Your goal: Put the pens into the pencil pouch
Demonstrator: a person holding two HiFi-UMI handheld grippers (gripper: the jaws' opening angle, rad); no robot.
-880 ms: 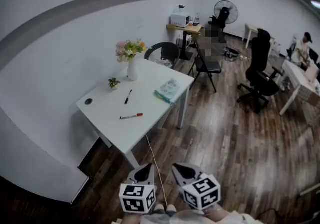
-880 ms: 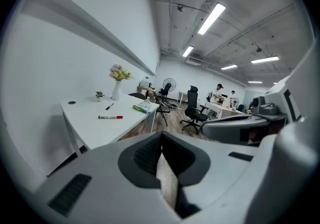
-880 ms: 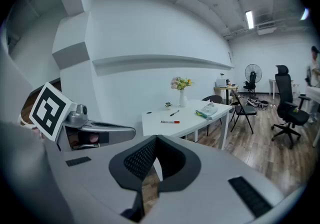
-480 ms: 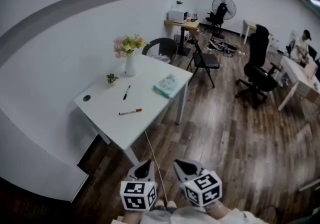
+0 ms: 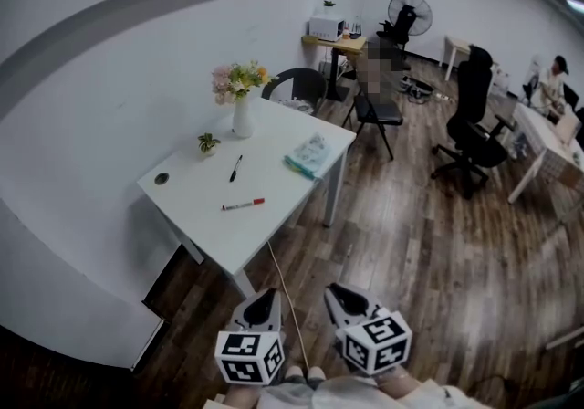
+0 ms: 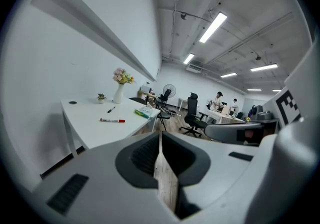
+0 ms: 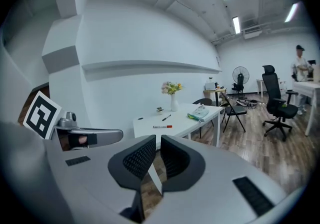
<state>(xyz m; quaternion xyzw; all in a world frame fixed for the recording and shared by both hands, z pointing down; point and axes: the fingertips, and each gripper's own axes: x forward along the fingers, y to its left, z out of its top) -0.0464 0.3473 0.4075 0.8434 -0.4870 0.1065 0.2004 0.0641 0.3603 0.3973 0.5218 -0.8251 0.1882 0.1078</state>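
A white pen with a red cap (image 5: 242,205) is laid flat, well ahead of the left gripper (image 5: 266,294) and right gripper (image 5: 334,290). A black pen (image 5: 235,168) is laid farther off. A pale green pouch (image 5: 307,157) is laid to its right.

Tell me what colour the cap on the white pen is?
The cap is red, clearest in the head view.

Left claw (image 5: 265,299), right claw (image 5: 336,296): closed, empty.

The left gripper (image 6: 160,140) looks matt grey plastic, the table (image 5: 196,208) smooth matt white, the floor (image 5: 429,243) glossy wood.
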